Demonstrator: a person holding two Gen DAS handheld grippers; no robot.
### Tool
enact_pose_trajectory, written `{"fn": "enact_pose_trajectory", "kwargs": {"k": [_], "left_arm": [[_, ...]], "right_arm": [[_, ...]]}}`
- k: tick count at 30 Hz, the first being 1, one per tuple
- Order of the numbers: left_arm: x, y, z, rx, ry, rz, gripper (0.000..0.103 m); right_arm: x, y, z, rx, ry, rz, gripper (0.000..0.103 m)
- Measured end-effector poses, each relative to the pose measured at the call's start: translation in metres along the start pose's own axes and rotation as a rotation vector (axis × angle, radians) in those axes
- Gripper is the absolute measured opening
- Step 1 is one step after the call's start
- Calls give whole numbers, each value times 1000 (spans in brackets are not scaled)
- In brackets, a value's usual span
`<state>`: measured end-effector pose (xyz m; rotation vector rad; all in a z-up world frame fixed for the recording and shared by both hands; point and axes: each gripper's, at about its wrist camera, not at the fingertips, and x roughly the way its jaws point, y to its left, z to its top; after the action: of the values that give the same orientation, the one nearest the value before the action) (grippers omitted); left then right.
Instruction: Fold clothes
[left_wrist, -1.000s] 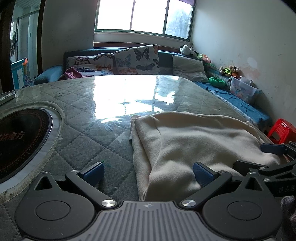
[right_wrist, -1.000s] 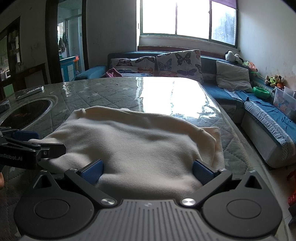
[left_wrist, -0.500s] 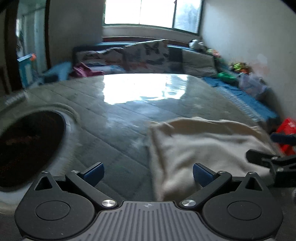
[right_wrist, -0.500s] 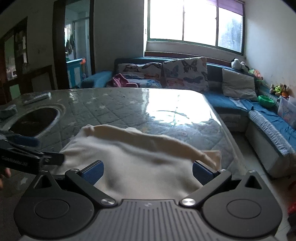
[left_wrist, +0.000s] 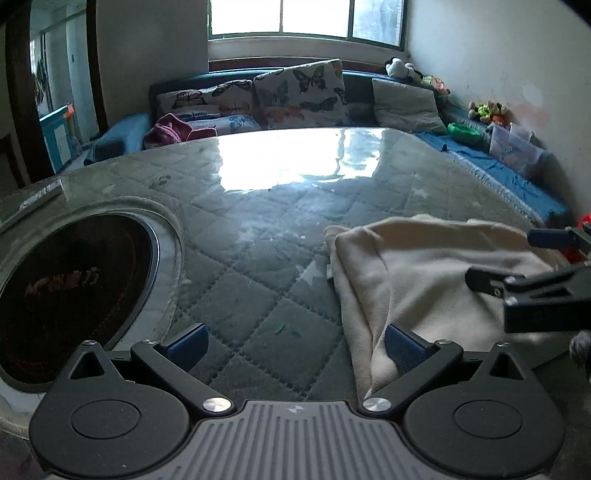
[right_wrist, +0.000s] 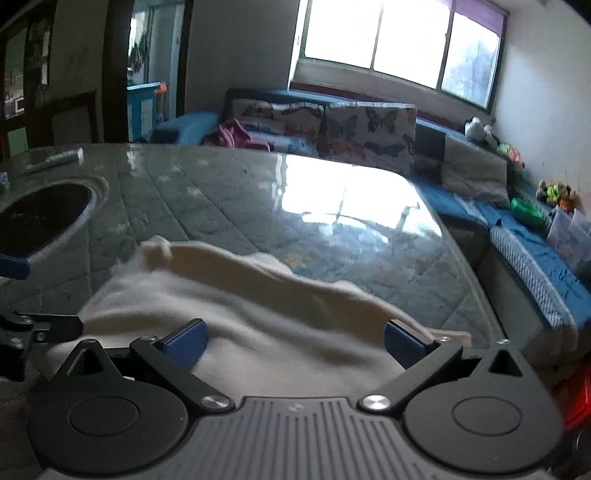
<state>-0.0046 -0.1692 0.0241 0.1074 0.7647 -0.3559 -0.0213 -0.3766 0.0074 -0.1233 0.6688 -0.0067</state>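
Note:
A cream garment (left_wrist: 424, 273) lies folded on the glass-topped table (left_wrist: 258, 236), at the right of the left wrist view. My left gripper (left_wrist: 295, 345) is open above bare table, its right pad (left_wrist: 404, 349) at the garment's near left edge. In the right wrist view the garment (right_wrist: 258, 314) fills the lower middle, its far edge rumpled and raised. My right gripper (right_wrist: 295, 343) is open over the garment, nothing pinched between the pads. Each gripper shows in the other's view, the right gripper (left_wrist: 513, 258) at the right edge and the left gripper (right_wrist: 33, 295) at the left edge.
A round black hob (left_wrist: 74, 288) is set into the table at the left. A sofa (left_wrist: 295, 96) with butterfly cushions runs behind the table and along the right wall. A remote-like object (right_wrist: 55, 158) lies at the table's far left. A red stool (right_wrist: 576, 391) stands low right.
Both grippers have drawn back and stayed open. The left view has swung left, so the garment sits further right. Its far edge now looks rumpled instead of flat.

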Motion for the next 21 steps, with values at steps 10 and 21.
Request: {"fn": "enact_pose_trajectory", "kwargs": {"k": [10,21], "left_arm": [[-1,-15,0,20,5,12,103],[-12,0,7,-65,-11,-7,103]], "right_arm": [[-34,10,-31,-28,-21,18,103],[-65,35,-35,-150,-54,141,91]]}}
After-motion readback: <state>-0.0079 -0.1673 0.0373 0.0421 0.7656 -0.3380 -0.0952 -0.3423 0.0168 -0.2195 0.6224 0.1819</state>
